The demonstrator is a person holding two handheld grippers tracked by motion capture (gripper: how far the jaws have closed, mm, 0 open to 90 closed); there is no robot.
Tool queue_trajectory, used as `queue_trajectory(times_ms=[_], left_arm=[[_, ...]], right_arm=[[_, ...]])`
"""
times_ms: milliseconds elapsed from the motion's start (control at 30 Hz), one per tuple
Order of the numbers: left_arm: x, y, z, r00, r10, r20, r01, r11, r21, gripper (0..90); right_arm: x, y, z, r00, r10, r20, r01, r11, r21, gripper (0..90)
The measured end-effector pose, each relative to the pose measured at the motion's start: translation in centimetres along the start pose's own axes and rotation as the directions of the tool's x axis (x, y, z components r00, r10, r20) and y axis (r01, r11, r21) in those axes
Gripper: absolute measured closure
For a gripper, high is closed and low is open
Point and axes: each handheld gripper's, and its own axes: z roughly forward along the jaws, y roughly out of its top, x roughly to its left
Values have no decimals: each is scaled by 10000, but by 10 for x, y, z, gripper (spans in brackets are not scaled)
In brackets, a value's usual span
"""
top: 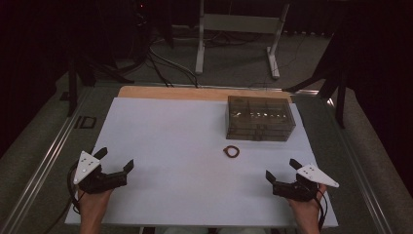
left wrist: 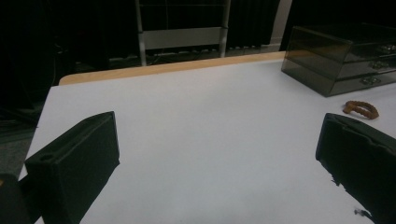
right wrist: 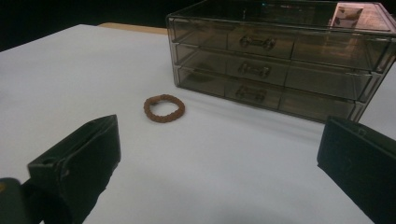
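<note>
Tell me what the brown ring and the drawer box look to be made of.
Brown ring: likely braided fabric or elastic cord, matte; its surface shows a knotted, bumpy weave with no shine. It could also be beaded.
Drawer box: smoky see-through plastic, probably acrylic, glossy; the three drawers and their handles show through the walls, and the top edges catch reflections.

No readable text, labels, brands, numbers, or signs anywhere in these views
</note>
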Motion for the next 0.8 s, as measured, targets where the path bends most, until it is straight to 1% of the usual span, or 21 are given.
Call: queue_trajectory(times_ms=[100,133,200,333,367,500,600,800], left_arm=[[1,0,-1,10000,-9,-55,9,10000,4,10],[1,-1,-2,9999,9,-152,-9,10000,6,10],[2,-2,-3,9999,14,-154,-14,10000,30,10],[2,-3,-5,9997,10,-248,-9,10000,40,10],[2,-4,-6,9996,17,-281,-16,10000,33,10],[5,-5,-6,9994,-17,-340,19,10000,64,10],[6,-5,-6,9992,-13,-411,15,10000,64,10],[8,-6,-7,9988,-38,-478,38,10000,12,10]], right_arm=[[0,0,0,9999,-8,104,8,10000,3,0],[0,0,0,9998,-6,218,6,10000,-2,0],[0,1,0,9995,39,305,-40,10000,28,0],[0,1,1,9994,62,332,-63,10000,45,0],[0,2,2,9991,2,430,-5,10000,71,0],[1,2,3,9989,74,472,-76,10000,45,0],[2,3,4,9987,8,519,-10,10000,41,0],[2,3,4,9983,41,588,-42,10000,24,0]])
